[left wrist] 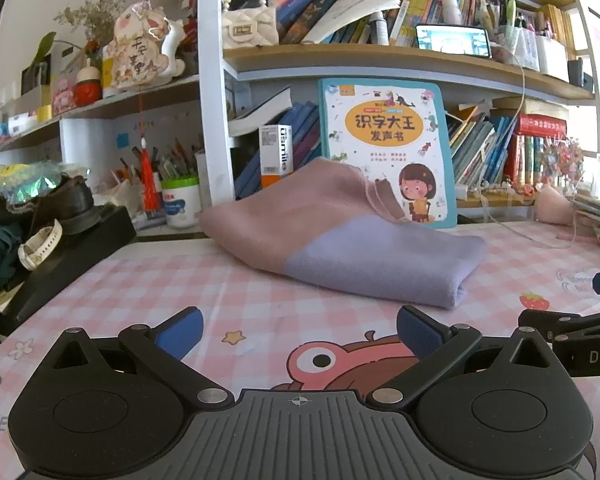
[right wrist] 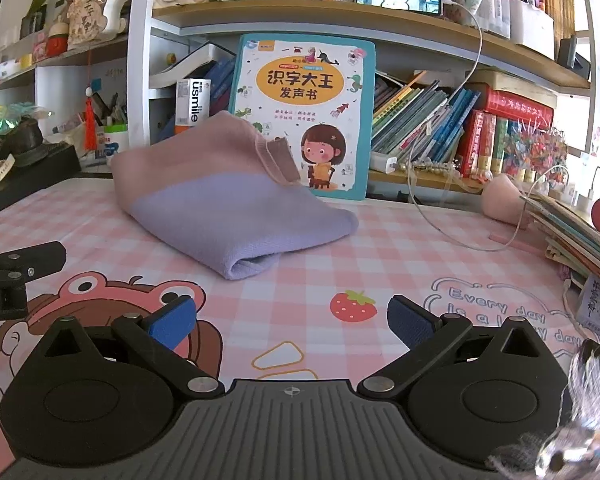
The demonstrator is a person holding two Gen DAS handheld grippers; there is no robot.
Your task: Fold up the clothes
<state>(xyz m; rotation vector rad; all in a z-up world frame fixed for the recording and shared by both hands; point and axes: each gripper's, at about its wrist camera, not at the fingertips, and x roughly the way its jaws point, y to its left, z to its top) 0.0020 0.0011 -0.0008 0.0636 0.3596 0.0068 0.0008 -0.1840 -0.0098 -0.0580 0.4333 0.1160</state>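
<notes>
A folded knit garment [left wrist: 340, 236], pink at the back and lilac at the front, lies on the pink checked tablecloth [left wrist: 180, 280]; a ribbed cuff leans against the children's book behind it. In the right wrist view the same garment [right wrist: 228, 204] sits ahead and to the left. My left gripper [left wrist: 300, 330] hovers low over the cloth a short way in front of the garment, open, nothing between its blue pads. My right gripper [right wrist: 292, 320] is also open and empty, nearer the strawberry print. Part of the right gripper [left wrist: 572, 336] shows at the left view's right edge.
A children's book [left wrist: 388, 152] stands against crowded bookshelves [left wrist: 380, 60] behind the garment. A black box [left wrist: 60, 248] with a shoe and a watch sits at the left. Stacked books [right wrist: 572, 232], a white cable [right wrist: 460, 240] and a pink mask [right wrist: 500, 196] lie at the right.
</notes>
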